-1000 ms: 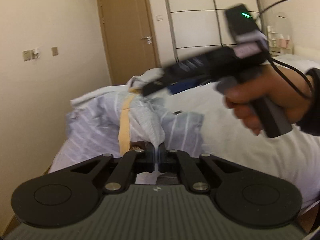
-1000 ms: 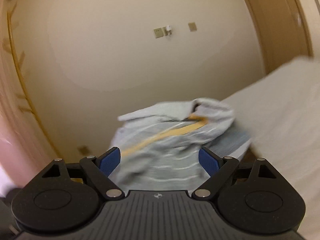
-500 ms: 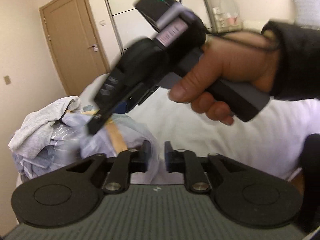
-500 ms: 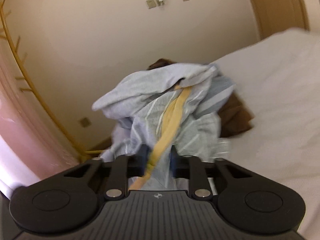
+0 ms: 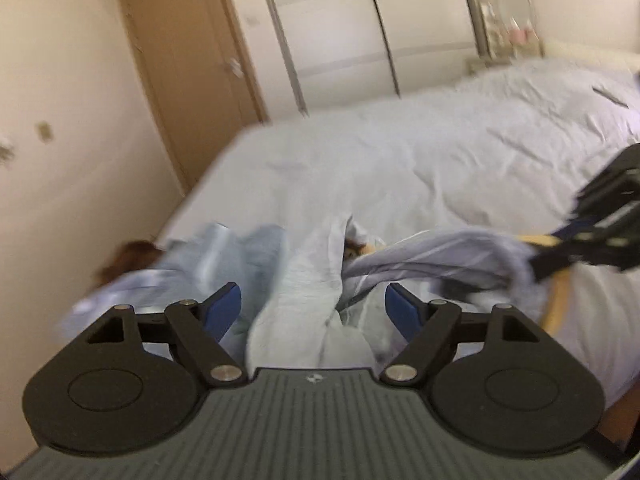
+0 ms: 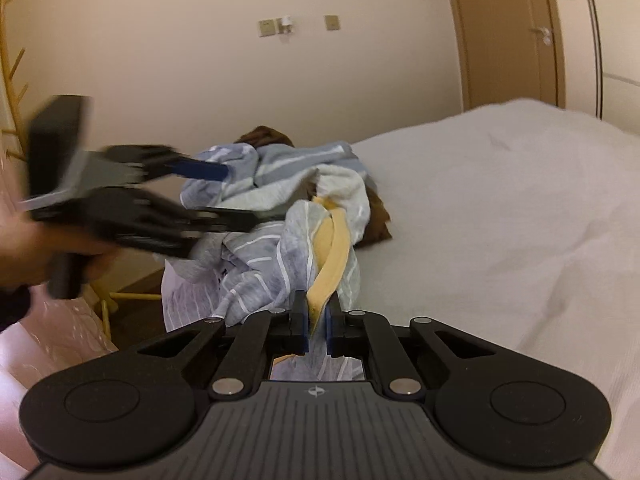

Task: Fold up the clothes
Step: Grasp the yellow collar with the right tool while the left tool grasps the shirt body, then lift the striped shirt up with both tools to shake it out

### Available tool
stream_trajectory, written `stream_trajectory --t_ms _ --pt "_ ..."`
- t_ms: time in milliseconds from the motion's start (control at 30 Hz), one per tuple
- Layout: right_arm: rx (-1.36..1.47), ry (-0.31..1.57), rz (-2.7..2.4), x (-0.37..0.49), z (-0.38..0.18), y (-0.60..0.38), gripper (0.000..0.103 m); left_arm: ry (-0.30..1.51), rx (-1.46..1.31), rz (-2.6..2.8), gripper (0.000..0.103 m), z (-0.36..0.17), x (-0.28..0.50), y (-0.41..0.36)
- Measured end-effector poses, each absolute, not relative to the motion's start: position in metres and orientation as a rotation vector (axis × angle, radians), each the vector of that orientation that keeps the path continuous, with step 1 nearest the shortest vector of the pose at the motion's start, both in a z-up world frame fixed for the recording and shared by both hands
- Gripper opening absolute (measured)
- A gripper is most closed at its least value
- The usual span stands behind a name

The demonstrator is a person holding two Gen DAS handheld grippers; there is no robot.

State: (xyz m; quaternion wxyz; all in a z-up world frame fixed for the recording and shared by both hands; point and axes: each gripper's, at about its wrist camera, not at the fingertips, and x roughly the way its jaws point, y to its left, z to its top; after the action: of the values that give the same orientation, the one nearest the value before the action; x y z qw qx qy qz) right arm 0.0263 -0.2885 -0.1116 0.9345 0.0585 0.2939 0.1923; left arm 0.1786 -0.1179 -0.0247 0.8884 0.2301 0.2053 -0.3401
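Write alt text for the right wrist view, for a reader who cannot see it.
The right gripper is shut on the yellow band of a blue-and-white striped garment, which trails back to a clothes pile at the edge of a white bed. At left, blurred, the left gripper reaches open toward the pile.

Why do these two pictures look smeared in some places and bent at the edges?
Left wrist view: motion blur smears the striped clothes and the right tool; the wardrobe lines bow from the fisheye lens. Right wrist view: sharper, its tool crisp on the yellow trim, but the left tool is streaked and the door frame curves.
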Motion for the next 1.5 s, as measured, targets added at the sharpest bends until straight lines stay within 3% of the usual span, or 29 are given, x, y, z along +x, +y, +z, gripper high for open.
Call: stream_trajectory --t_ms 33,100,133,167,300,367,400,500,533,567,633,833,1100,1500 --pt "0.134 0.605 0.396 0.025 -0.116 -0.292 0.009 0.46 0.492 -0.724 0.073 -0.032 0.193 -0.125" --pt "0.176 0.597 0.39 0.019 -0.124 -0.3 0.021 0.519 0.531 -0.752 0.051 -0.044 0.21 -0.136" --pt "0.205 0.586 0.384 0.014 -0.127 -0.303 0.036 0.535 0.551 -0.751 0.017 -0.044 0.208 -0.139" --pt "0.221 0.575 0.388 0.007 -0.131 -0.305 0.053 0.542 0.562 -0.749 0.006 -0.046 0.208 -0.139" --pt "0.233 0.547 0.407 -0.023 -0.146 -0.3 0.068 0.463 0.514 -0.742 0.004 -0.029 0.196 -0.12" --pt "0.176 0.552 0.416 -0.037 -0.154 -0.286 0.086 0.413 0.487 -0.728 0.004 -0.012 0.19 -0.124" --pt "0.114 0.558 0.418 -0.038 -0.158 -0.272 0.087 0.397 0.475 -0.727 0.004 -0.005 0.188 -0.123" --pt "-0.056 0.524 0.349 -0.036 -0.167 -0.241 0.077 0.36 0.457 -0.712 0.004 0.012 0.184 -0.118" --pt "-0.048 0.527 0.313 -0.033 -0.168 -0.242 0.058 0.352 0.455 -0.705 0.004 0.016 0.183 -0.116" --pt "-0.01 0.538 0.285 -0.03 -0.166 -0.249 0.032 0.343 0.454 -0.698 0.004 0.02 0.181 -0.115" --pt "0.059 0.541 0.239 -0.033 -0.156 -0.269 0.011 0.317 0.456 -0.681 0.004 0.026 0.174 -0.108" --pt "0.022 0.399 0.07 -0.089 -0.083 -0.329 0.004 0.194 0.369 -0.679 0.003 0.07 0.139 -0.09" --pt "-0.183 0.108 -0.243 -0.206 0.041 -0.383 0.004 -0.133 0.272 -0.804 0.003 0.162 0.044 -0.108" --pt "-0.354 -0.175 -0.573 -0.367 0.124 -0.397 0.004 -0.382 0.165 -0.991 0.003 0.229 -0.044 -0.14"
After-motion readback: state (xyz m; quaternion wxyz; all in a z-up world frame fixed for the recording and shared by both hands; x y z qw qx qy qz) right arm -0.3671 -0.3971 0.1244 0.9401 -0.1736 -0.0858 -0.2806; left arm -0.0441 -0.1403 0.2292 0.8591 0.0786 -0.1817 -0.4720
